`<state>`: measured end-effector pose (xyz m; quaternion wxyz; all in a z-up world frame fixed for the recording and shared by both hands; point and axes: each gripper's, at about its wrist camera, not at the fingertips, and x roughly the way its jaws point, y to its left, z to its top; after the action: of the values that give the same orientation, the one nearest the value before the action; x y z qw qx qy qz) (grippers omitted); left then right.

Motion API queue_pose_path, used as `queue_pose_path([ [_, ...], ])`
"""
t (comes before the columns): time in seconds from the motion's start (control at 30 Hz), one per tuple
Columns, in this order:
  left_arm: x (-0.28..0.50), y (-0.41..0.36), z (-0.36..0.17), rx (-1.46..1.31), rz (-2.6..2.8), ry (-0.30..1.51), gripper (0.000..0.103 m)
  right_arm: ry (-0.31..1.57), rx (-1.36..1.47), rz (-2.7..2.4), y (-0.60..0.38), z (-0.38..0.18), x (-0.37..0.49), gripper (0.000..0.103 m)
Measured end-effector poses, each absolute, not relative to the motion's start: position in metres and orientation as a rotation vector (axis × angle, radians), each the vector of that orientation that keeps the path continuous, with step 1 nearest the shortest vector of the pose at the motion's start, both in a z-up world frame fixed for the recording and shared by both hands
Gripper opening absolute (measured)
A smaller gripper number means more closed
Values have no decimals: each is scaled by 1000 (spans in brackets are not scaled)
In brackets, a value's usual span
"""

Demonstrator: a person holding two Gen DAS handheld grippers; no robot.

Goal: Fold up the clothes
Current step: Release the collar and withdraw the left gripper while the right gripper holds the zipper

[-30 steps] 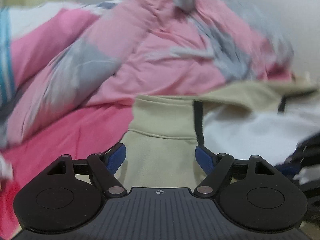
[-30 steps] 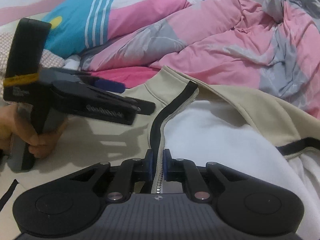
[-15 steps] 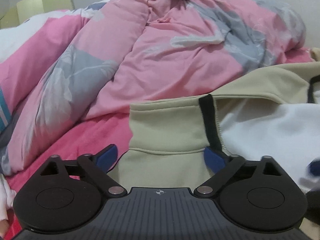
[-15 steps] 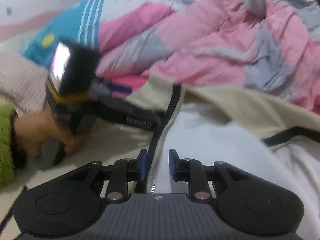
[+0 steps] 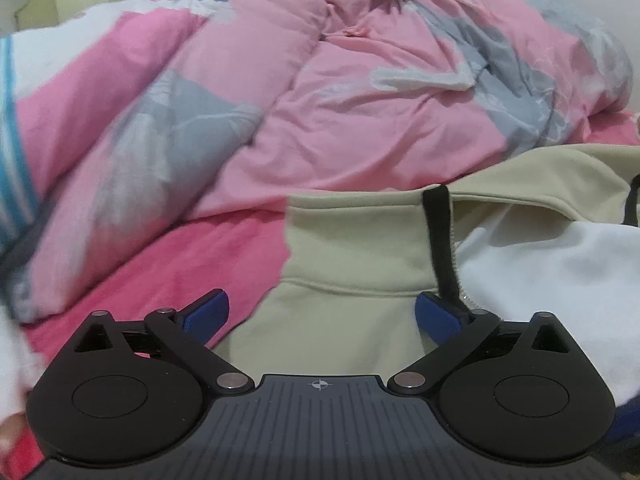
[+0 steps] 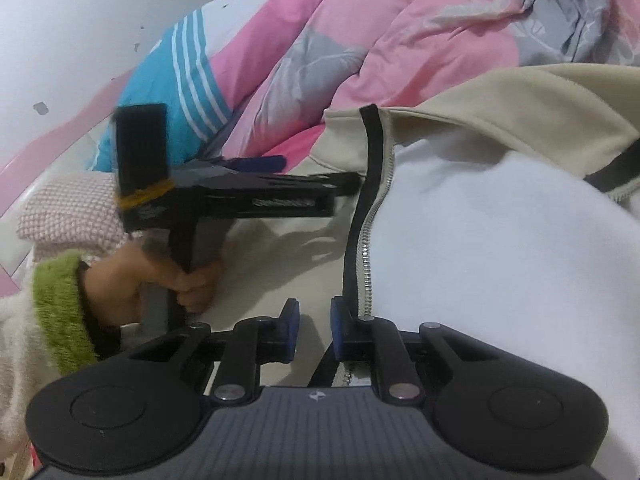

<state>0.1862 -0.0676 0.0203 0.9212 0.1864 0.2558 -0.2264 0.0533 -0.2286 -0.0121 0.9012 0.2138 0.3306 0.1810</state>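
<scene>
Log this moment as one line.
stage: jacket spread on bed | left gripper: open, over collar | right gripper: closing, nothing between pads, zipper beside

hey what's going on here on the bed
A person with a gripper in each hand is working on a beige zip-up jacket spread on a bed, in front of a rumpled pink quilt. The left gripper is wide open over the jacket's collar, holding nothing. The right gripper sits lower down by the black zipper edge, its jaws closing with nothing between them. No fold is made yet.
</scene>
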Motion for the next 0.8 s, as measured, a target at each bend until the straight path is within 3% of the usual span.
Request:
queue_pose_path([
  [0.3, 63, 14, 64, 262, -364, 621, 100, 682, 441, 376, -229, -13, 53, 16],
  [0.8, -148, 86, 19, 170, -297, 680, 98, 680, 512, 415, -237, -16, 59, 18],
])
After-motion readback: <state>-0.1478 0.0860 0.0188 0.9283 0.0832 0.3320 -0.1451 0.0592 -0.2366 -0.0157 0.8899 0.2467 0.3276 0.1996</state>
